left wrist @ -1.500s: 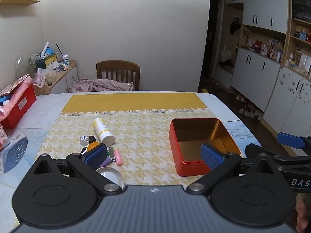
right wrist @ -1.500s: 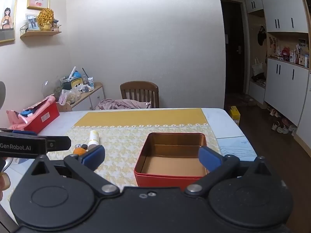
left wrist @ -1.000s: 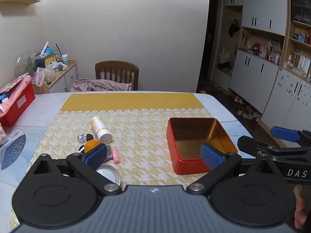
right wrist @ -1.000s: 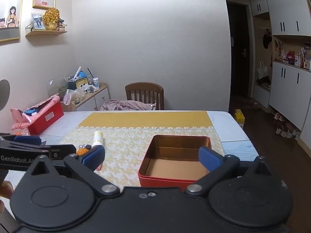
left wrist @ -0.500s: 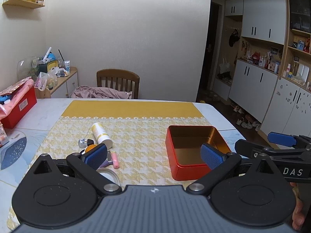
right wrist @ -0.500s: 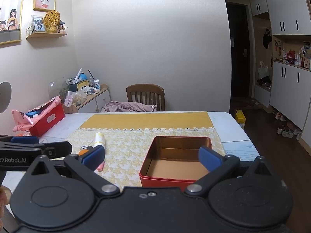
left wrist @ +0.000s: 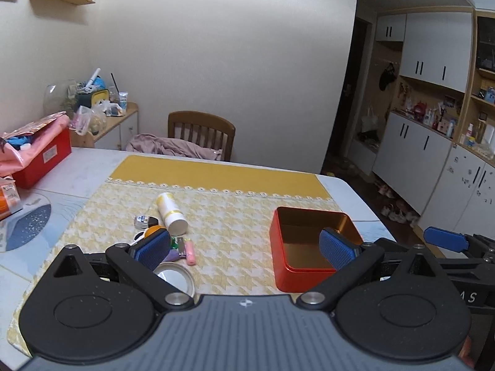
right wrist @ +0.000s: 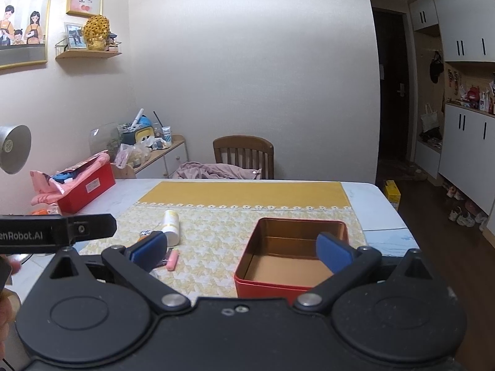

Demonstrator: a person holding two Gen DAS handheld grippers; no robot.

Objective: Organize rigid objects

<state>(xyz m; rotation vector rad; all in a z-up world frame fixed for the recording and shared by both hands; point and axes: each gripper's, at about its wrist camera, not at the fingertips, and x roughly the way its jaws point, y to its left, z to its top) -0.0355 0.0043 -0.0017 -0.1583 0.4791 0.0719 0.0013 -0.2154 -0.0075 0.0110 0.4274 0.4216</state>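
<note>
An empty red tin box [left wrist: 312, 241] with a gold inside sits on the yellow placemat [left wrist: 216, 216], to the right; it also shows in the right wrist view [right wrist: 290, 256]. Left of it lie small objects: a white-and-yellow tube [left wrist: 170, 213] [right wrist: 171, 222], a pink lighter [left wrist: 190, 250] [right wrist: 172, 259], a small black case [left wrist: 144, 221], an orange ball [left wrist: 154, 231] and a round mirror [left wrist: 174, 278]. My left gripper [left wrist: 244, 252] is open and empty, above the near table edge. My right gripper [right wrist: 238, 249] is open and empty, before the box.
A red box with pink cloth [left wrist: 34, 151] stands at the table's far left. A wooden chair [left wrist: 201, 133] with a cloth on it is behind the table. A side cabinet [left wrist: 105, 123] with clutter lines the left wall. White cupboards [left wrist: 433, 142] stand at the right.
Both grippers have risen and pulled back a little, so the table looks lower and farther. Both stay open. Nothing on the table has moved.
</note>
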